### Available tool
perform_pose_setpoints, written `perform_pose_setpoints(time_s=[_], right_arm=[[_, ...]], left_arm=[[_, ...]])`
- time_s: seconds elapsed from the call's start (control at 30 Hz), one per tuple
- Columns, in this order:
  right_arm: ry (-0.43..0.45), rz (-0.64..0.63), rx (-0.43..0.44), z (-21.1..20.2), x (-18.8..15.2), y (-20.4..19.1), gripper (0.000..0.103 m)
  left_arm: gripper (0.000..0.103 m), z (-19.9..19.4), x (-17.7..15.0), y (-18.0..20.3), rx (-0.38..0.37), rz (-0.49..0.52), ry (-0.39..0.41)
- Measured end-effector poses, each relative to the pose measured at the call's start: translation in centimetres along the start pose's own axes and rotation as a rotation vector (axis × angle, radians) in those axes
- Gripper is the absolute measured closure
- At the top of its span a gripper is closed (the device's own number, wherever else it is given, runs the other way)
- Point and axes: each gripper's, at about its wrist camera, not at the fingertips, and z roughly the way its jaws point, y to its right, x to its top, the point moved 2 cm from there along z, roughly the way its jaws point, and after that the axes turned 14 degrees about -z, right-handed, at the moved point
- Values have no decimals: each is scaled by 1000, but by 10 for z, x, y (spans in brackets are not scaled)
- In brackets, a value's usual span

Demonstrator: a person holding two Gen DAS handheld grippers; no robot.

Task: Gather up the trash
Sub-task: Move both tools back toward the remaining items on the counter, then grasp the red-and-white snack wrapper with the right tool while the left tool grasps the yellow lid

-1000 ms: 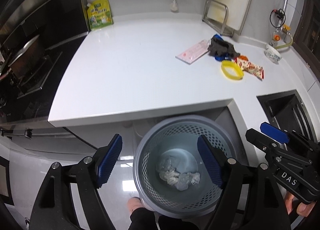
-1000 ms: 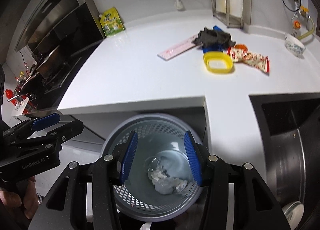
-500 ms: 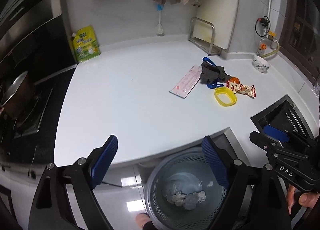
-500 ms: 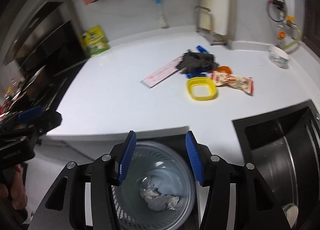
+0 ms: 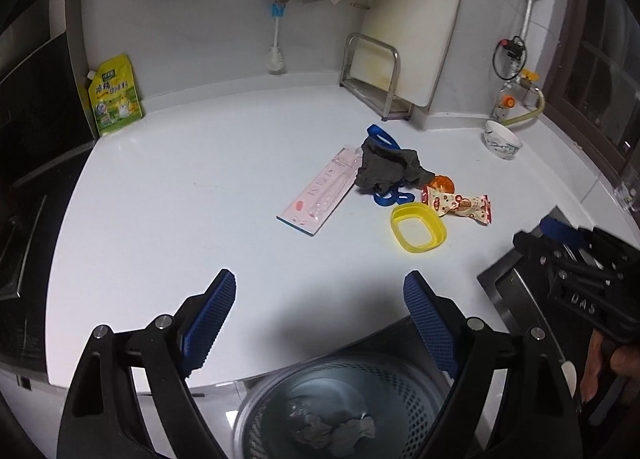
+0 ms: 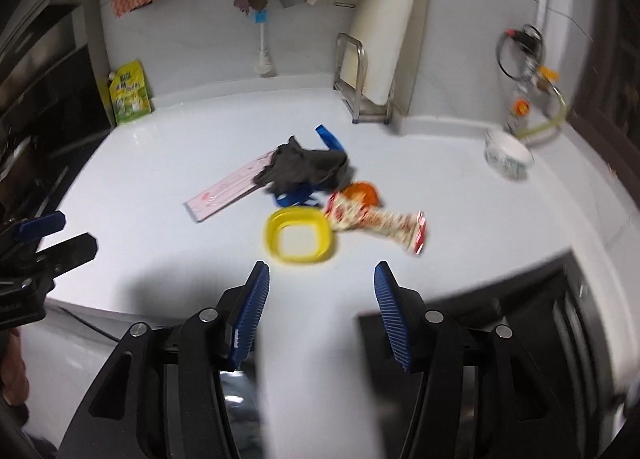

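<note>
Nearest, the left gripper [image 5: 320, 323] has its jaws wide apart and empty, above the grey trash basket [image 5: 416, 391] with crumpled paper [image 5: 332, 429] inside. The right gripper [image 6: 320, 311] is also spread and holds nothing — it hangs over the counter [image 5: 168, 219] edge. Farther on the counter lie a yellow lid [image 6: 299, 234], a snack wrapper [image 6: 380, 224], a pink flat package [image 5: 324, 195] and a dark cloth [image 5: 390, 169] over blue straps [image 5: 388, 197] — all close together. A bowl [image 5: 502, 138] stands behind.

Snack wrapper [image 5: 460, 205], crumpled, flat on counter beside yellow lid [image 5: 418, 232]; bin [image 5: 344, 411] below edge, holding crumpled paper [image 5: 332, 429].
</note>
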Motion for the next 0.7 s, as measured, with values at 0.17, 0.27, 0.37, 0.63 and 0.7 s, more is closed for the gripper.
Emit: perform_pose_setpoints(time_s=[0.17, 0.27, 0.37, 0.63, 0.7], right_arm=[[2, -168, 84, 44, 9, 39, 50], [-66, -261, 166, 76, 10, 50, 50], [-95, -318, 206, 95, 11, 58, 50], [-112, -465, 222, 128, 8, 56, 51], [-119, -464, 232, 137, 5, 57, 51]], left_arm=[[19, 31, -8, 22, 44, -72, -30], [19, 47, -12, 31, 64, -125, -47], [19, 64, -15, 44, 69, -142, -67], [19, 88, -15, 64, 115, -168, -69], [19, 93, -15, 69, 118, -168, -76]])
